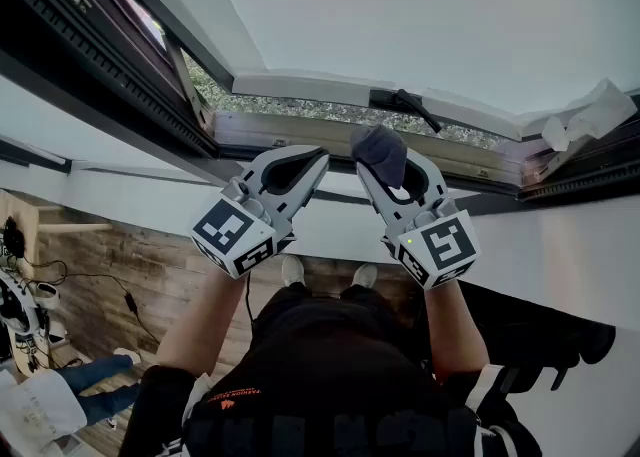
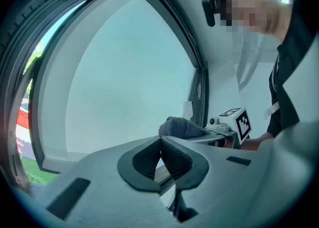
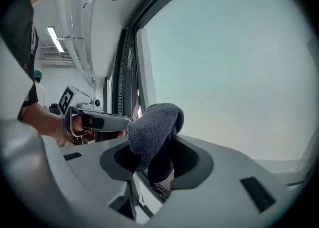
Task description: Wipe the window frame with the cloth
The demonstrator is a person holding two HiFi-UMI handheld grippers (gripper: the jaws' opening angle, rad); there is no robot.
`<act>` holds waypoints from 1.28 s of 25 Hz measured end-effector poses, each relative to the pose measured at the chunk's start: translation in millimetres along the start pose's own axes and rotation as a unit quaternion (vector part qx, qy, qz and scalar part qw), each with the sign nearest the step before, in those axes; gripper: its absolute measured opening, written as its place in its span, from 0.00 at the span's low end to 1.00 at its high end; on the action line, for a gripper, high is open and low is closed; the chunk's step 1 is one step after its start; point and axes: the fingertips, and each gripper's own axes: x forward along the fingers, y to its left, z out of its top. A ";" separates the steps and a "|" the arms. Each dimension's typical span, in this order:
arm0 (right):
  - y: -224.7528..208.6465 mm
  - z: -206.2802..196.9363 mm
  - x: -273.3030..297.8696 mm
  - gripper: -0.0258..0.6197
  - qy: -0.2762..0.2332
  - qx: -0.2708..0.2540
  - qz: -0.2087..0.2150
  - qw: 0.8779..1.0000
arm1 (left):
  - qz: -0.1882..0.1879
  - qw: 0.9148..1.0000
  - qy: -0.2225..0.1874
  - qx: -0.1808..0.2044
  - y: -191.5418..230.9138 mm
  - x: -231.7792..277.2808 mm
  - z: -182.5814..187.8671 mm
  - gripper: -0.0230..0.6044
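A dark grey cloth (image 1: 380, 152) bulges out of my right gripper (image 1: 381, 171), which is shut on it; it also shows in the right gripper view as a folded grey cloth (image 3: 153, 131) between the jaws. The cloth sits just below the window frame (image 1: 330, 133), a pale sill with a dark rail. My left gripper (image 1: 318, 157) is beside it on the left, jaws shut with nothing between them, as the left gripper view (image 2: 161, 144) shows. From there the cloth (image 2: 180, 127) lies just beyond the left gripper's tips.
The window sash (image 1: 120, 65) hangs open at the upper left. A black window handle (image 1: 410, 107) lies on the frame above the cloth. White crumpled paper (image 1: 590, 115) sits at the frame's right end. Wooden floor and cables (image 1: 110, 285) lie below left.
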 end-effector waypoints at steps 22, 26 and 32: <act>33.5 -22.5 52.8 0.29 0.034 0.011 0.033 0.999 | 0.045 0.998 0.004 -0.039 45.2 -46.3 -40.0 0.07; 51.3 -33.2 79.9 0.29 0.052 0.011 0.049 0.997 | 0.070 0.996 0.008 -0.055 64.6 -70.0 -54.4 0.07; 78.3 -52.0 125.8 0.29 0.075 0.012 0.069 0.995 | 0.103 0.992 0.010 -0.070 94.5 -105.4 -74.7 0.07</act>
